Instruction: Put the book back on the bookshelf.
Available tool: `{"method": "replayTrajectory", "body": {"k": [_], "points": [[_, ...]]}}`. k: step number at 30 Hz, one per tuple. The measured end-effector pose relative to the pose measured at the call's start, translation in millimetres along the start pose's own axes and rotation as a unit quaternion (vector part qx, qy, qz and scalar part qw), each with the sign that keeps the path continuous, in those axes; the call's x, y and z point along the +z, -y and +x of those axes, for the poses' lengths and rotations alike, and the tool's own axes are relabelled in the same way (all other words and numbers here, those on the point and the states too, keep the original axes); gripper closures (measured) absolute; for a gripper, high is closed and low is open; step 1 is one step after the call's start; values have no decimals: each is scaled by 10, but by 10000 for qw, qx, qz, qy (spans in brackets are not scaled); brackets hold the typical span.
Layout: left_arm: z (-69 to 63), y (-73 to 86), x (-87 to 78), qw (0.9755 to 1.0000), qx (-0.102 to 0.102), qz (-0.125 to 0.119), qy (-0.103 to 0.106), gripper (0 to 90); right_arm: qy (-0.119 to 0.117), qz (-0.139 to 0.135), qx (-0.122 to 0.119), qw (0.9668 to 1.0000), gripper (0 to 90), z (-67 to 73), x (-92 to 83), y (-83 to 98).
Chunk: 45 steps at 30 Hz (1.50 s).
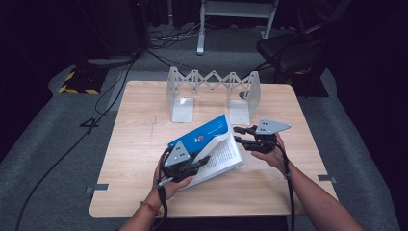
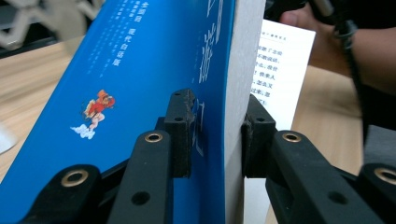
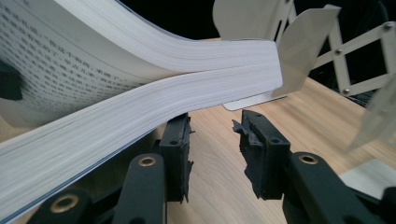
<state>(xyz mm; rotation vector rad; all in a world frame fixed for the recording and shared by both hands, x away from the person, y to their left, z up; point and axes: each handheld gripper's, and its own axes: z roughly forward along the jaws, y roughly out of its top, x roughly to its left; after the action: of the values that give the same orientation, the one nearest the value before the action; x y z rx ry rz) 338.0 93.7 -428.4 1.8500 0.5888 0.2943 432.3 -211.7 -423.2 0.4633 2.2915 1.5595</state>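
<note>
An open book (image 1: 217,153) with a blue cover (image 2: 140,70) is lifted at a tilt above the middle of the wooden table (image 1: 139,144). My left gripper (image 1: 204,161) is shut on the cover and a block of pages, one pad on the blue cover and one on the white page side (image 2: 217,135). My right gripper (image 1: 236,135) hovers at the book's right edge. In the right gripper view its jaws (image 3: 215,144) stand apart with bare table between them, and the curved page block (image 3: 140,107) passes above and to the left of them.
A grey metal folding book rack (image 1: 211,89) stands at the back of the table, its plates also showing in the right gripper view (image 3: 303,46). A dark chair (image 1: 288,48) and cables (image 1: 120,82) lie beyond the table on the grey floor.
</note>
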Motion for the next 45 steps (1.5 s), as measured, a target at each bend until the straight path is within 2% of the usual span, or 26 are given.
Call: {"method": "replayTrajectory", "body": {"k": [3, 6, 10, 12, 17, 21, 26, 32, 34, 36, 38, 40, 43, 45], "points": [[-22, -88, 118, 9999, 105, -31, 90, 700, 116, -126, 22, 9999, 627, -65, -173, -17], [-24, -136, 223, 9996, 155, -109, 195, 700, 237, -120, -70, 9996, 627, -107, -310, -38], [-27, -158, 264, 9993, 174, -250, 193, 701, 235, -248, -64, 9994, 627, -121, -434, -67], [-24, -139, 234, 9991, 173, -338, 173, 700, 251, -273, -144, 9992, 626, -100, -457, -100], [-12, -88, 69, 9989, 148, -439, 110, 701, 100, -403, -238, 9989, 625, 0, -429, -207], [-20, -59, -18, 9988, 129, -467, 12, 702, 77, -452, -339, 9984, 620, 63, -392, -283], [-41, -3, -173, 9987, 162, -435, -218, 695, -71, -607, -370, 9974, 607, 170, -316, -406], [-98, 57, -267, 9979, 212, -375, -483, 657, -133, -684, -486, 9964, 572, 273, -241, -508], [-105, 83, -295, 9982, 136, -311, -500, 621, -213, -688, -543, 9959, 551, 319, -207, -530], [-108, 101, -310, 9980, 80, -297, -547, 601, -172, -649, -574, 9961, 530, 366, -163, -544], [-101, 116, -312, 9981, 66, -204, -578, 582, -204, -640, -558, 9962, 521, 377, -142, -543], [-87, 157, -311, 9982, 32, -107, -590, 545, -342, -570, -455, 9968, 479, 378, -86, -524], [-69, 187, -293, 9988, -74, -53, -478, 516, -462, -417, -390, 9973, 454, 382, -10, -481], [-66, 199, -244, 9993, -64, 4, -366, 539, -531, -316, -356, 9975, 452, 393, 44, -456]]}}
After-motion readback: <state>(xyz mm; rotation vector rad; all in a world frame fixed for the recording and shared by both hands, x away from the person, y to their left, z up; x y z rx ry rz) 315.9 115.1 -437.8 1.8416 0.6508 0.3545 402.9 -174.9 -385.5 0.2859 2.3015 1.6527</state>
